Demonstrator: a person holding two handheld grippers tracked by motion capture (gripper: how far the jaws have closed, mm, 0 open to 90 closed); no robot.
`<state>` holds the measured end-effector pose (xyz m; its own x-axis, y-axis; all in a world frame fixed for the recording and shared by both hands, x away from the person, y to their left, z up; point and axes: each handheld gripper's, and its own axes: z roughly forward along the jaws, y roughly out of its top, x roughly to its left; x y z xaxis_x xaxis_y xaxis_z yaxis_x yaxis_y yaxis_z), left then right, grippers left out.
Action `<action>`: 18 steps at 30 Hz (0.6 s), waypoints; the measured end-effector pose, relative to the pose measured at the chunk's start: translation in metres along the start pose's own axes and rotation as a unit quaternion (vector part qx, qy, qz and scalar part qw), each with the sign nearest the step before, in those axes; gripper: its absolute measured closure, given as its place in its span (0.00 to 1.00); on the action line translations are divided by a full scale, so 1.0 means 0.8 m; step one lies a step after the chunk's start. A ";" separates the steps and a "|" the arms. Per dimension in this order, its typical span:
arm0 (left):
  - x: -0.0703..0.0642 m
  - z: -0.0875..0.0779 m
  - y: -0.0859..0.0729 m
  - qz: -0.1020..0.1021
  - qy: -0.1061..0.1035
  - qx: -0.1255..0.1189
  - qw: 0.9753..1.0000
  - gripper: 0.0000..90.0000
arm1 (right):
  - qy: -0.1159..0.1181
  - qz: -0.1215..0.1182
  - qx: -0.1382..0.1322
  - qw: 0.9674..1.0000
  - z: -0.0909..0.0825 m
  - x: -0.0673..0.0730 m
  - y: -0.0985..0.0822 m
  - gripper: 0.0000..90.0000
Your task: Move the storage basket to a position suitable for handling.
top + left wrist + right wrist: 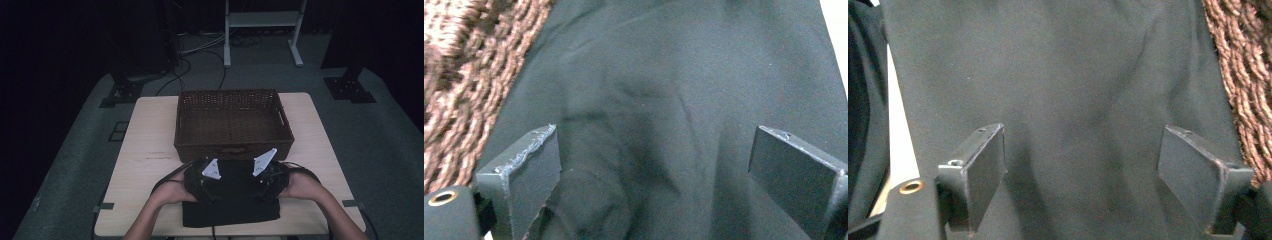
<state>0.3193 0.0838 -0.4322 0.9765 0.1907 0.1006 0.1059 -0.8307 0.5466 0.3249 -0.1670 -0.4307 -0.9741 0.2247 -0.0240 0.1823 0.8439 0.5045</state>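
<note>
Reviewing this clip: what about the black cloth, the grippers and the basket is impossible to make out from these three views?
- High view: the black cloth has its far part covered by both grippers, left gripper and right gripper, so whether the open jaws touch it is hidden.
- Both gripper views: the frame edges cut off the cloth's outline.
- High view: the wicker basket has its near inner wall hidden by its own rim.

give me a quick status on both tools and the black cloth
Left tool open over black cloth. Right tool open, same. Cloth flat before the wicker basket; nothing in the way.
</note>
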 end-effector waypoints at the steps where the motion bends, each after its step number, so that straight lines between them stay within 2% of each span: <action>1: 0.000 0.000 0.000 0.000 0.000 0.000 1.000 0.07 | 0.000 0.000 0.000 1.000 0.000 0.000 0.000 0.21; 11: 0.001 0.019 0.002 0.003 -0.007 0.013 1.000 0.07 | 0.000 0.005 0.020 1.000 0.020 -0.004 -0.008 0.20; 14: 0.003 0.030 0.000 0.001 -0.017 0.019 1.000 0.07 | 0.005 0.009 0.023 1.000 0.030 -0.009 -0.010 0.19; 18: 0.006 0.034 -0.004 -0.008 -0.028 0.015 0.999 0.07 | 0.014 0.020 0.026 0.999 0.040 -0.012 -0.013 0.17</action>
<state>0.3287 0.0731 -0.4561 0.9834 0.1760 0.0444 0.1273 -0.8433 0.5222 0.3363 -0.1624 -0.4631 -0.9692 0.2453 0.0206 0.2272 0.8590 0.4588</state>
